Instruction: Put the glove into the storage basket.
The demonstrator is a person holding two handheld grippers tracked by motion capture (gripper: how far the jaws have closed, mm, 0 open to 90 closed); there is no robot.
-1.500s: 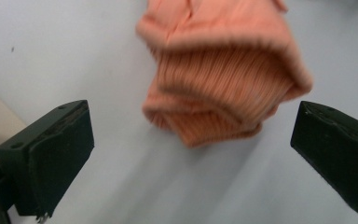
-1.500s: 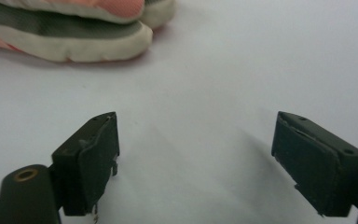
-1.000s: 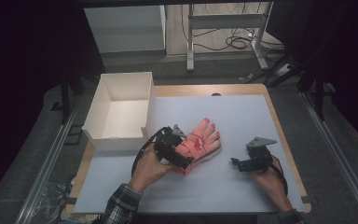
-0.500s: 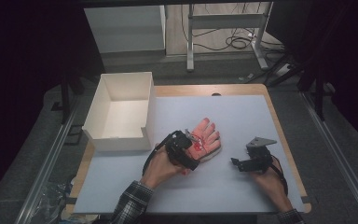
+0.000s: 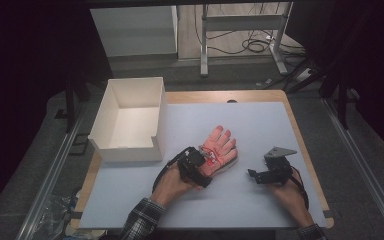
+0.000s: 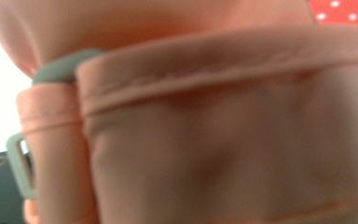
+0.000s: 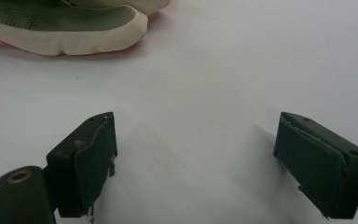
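Observation:
A pink glove [image 5: 221,146] lies on the white mat [image 5: 265,125], fingers pointing away from me. My left gripper [image 5: 200,169] presses against its cuff end, held by a hand in a plaid sleeve. In the left gripper view the pink cuff [image 6: 223,140] is very close and blurred, with a grey strap buckle [image 6: 17,163] at its left; the jaws are hidden. My right gripper [image 5: 253,175] rests low over the mat right of the glove. In the right gripper view it [image 7: 196,158] stands open over bare mat, with the glove's cream and grey edge [image 7: 74,32] ahead at the top left.
An open white box [image 5: 130,150] stands at the mat's left rear, close to the glove. The mat covers a wooden table [image 5: 300,130] with metal rails along both sides. A desk frame and cables stand on the floor beyond.
My left gripper has moved right and slightly down onto the glove's cuff. The right gripper has stayed in place.

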